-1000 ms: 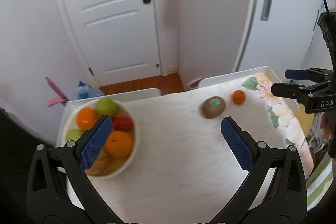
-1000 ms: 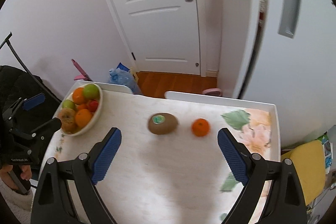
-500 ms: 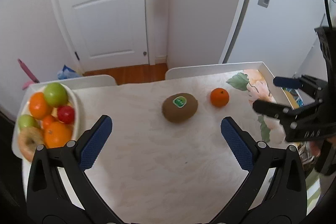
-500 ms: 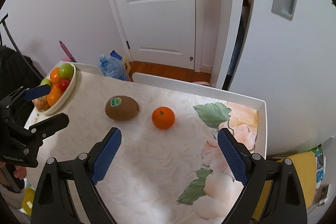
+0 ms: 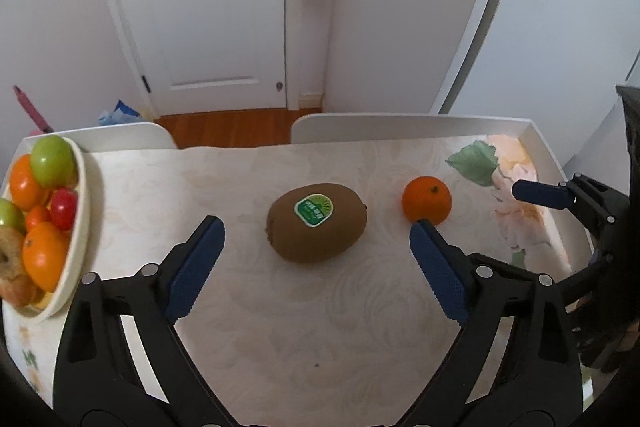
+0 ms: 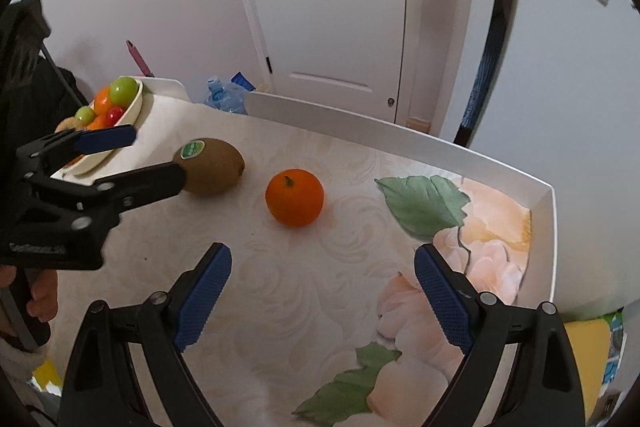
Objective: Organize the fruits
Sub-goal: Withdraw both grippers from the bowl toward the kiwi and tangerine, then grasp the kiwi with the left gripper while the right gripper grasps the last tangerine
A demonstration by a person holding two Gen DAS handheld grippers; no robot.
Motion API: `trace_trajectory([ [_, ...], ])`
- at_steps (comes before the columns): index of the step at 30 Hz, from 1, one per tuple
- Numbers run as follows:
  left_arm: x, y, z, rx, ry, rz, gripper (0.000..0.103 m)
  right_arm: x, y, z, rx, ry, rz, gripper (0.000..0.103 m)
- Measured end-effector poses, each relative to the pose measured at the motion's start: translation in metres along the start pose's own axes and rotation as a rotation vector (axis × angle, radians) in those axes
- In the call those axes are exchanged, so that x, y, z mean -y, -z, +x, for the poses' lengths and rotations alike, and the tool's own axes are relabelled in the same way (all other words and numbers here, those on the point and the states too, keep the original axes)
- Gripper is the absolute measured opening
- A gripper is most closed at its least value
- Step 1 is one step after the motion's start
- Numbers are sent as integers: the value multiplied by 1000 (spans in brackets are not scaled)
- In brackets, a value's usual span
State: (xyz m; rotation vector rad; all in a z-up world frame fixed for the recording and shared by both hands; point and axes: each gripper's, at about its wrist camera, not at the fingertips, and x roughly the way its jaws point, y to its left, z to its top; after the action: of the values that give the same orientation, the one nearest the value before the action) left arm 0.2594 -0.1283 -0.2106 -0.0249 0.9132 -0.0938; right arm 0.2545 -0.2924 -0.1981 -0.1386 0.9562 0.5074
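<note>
1. The kiwi (image 5: 317, 227) lies alone on the bare middle of the surface (image 5: 280, 327), and the small orange (image 5: 426, 200) sits just beside it at about 3 o'clock in the left wrist view, not touching. Both seem left out loose because they have not yet gone into the bowl (image 5: 82, 211), which stands well apart at 9 o'clock, against the surface's left edge and already heaped with oranges, green apples and a red fruit.

2. The left gripper (image 5: 316, 235) hangs over the kiwi with its jaws spread wide to either side of the fruit. They have just narrowed a little, but neither pad presses on it, so nothing is held. I judge this placing is a line-up for a grasp across the kiwi's shorter width.

3. The right gripper (image 6: 322, 267) has its jaws wide apart and empty too. The orange (image 6: 295, 197) lies ahead of them at 12 o'clock, outside the gap; it looks aimed at that fruit.

4. In the left wrist view, the kiwi's long axis runs roughly from 8 o'clock to 2 o'clock, and its green sticker (image 5: 314, 210) faces up. The pointed stem end sits at the 2 o'clock side, toward the orange.

5. The orange is near round, with no real long axis; its stem dimple (image 6: 287, 181) points up.
</note>
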Motion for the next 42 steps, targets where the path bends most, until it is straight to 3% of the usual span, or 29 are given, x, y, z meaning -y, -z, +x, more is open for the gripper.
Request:
trace_trajectory([
  [4,5,2,14,-15,4,12,87,1,0,9,1,-25,-21,84],
  [7,6,3,24,-28,9,14,85,0,1,16,-3,-35,-46,76],
  [12,3,3,32,-20,2,23,84,1,1,25,-7,-47,-63,73],
  [16,2,1,37,-27,-15,30,75,1,-1,29,-3,-54,-69,72],
  [38,-18,13,25,-43,-40,34,70,-11,-16,47,8,-57,-108,59],
  [42,-20,14,23,-46,-46,28,70,-16,-17,48,10,-52,-127,52],
])
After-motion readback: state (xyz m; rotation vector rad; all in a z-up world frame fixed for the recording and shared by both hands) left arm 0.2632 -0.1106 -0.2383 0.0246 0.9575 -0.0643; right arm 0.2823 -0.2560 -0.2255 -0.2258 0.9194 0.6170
